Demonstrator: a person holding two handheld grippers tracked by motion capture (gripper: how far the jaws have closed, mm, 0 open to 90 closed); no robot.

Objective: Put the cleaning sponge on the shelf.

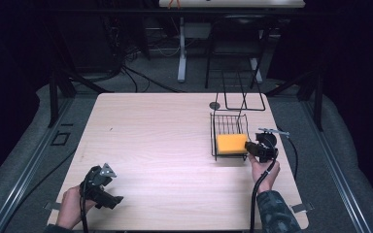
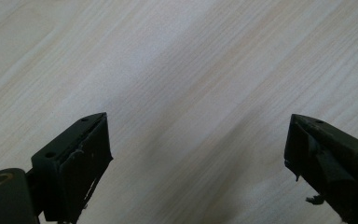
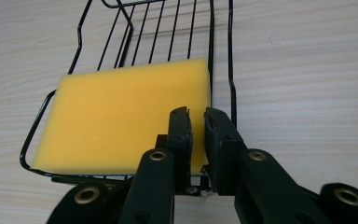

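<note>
- Right up close in the right gripper view, the right gripper [image 3: 196, 116] has its two black jaws drawn nearly together, a slim gap between them, at the near edge of the yellow sponge [image 3: 121, 116].
- Whether those jaws actually pinch the sponge's edge or the wire rim, I cannot tell; a sliver of yellow shows between them, low down.
- The sponge lies flat inside the black wire basket [image 3: 231, 88], filling the basket's near half, with bare wire bars showing at the far half.
- From the high view, the basket [image 1: 214, 127] sits on the table [image 1: 150, 136], and the right gripper [image 1: 252, 147] meets the basket's near right corner, the person's hand behind it.
- Well away from the basket, at the table's near left corner, the left gripper [image 1: 108, 200] idles; in its own view its jaws stand wide apart over bare wood, holding nothing.
- My read: the sponge looks settled in the basket, so the placing seems about done.
- What's left, I'd judge, is letting go and drawing the right gripper clear of the basket.
</note>
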